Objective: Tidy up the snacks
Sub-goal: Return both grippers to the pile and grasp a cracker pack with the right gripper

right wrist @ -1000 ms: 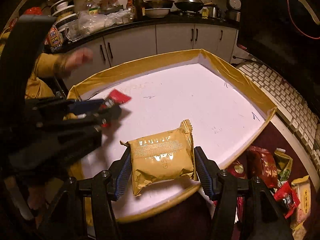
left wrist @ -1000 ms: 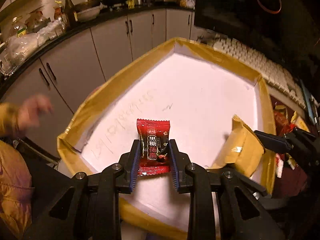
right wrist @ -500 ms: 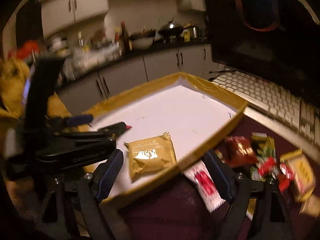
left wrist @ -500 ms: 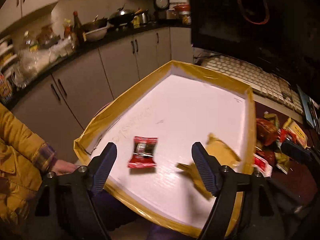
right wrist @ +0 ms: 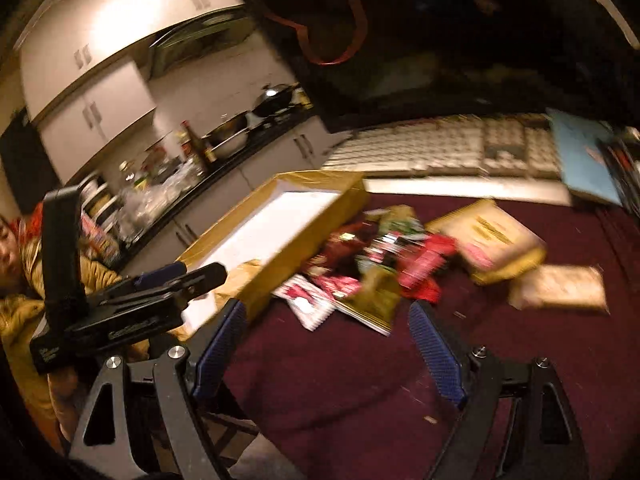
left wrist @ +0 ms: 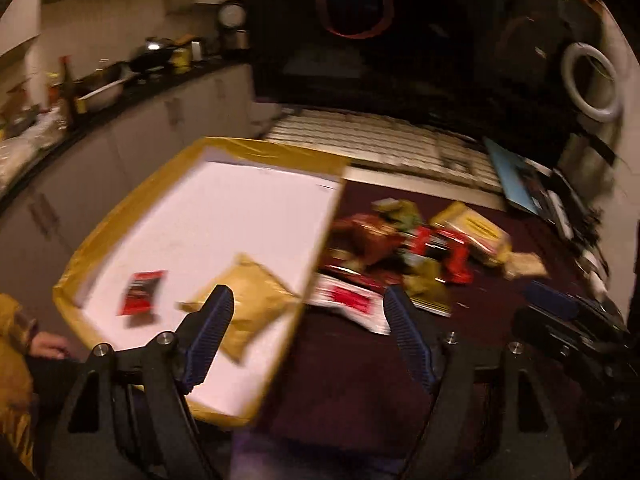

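A white tray (left wrist: 240,148) with a yellow-brown taped rim holds a small red candy packet (left wrist: 140,294) and a gold packet (left wrist: 248,300), both lying loose. My left gripper (left wrist: 308,304) is open and empty above the tray's right edge. My right gripper (right wrist: 326,316) is open and empty over the dark red cloth (right wrist: 360,380), short of a pile of mixed snack packets (right wrist: 380,256). A white-and-red packet (right wrist: 308,304) lies at the pile's near edge. In the right wrist view the left gripper (right wrist: 204,270) reaches over the tray (right wrist: 304,216). Both views are motion-blurred.
A yellow packet (right wrist: 488,236) and a beige packet (right wrist: 560,288) lie right of the pile. A white keyboard (left wrist: 380,140) runs behind the cloth under a dark monitor. A person in a yellow jacket (right wrist: 24,312) sits left of the tray. Kitchen cabinets (left wrist: 100,152) stand behind.
Both grippers opened and let go: the red candy packet and the gold packet now lie in the tray. Both grippers pulled back and swung right toward the snack pile on the cloth.
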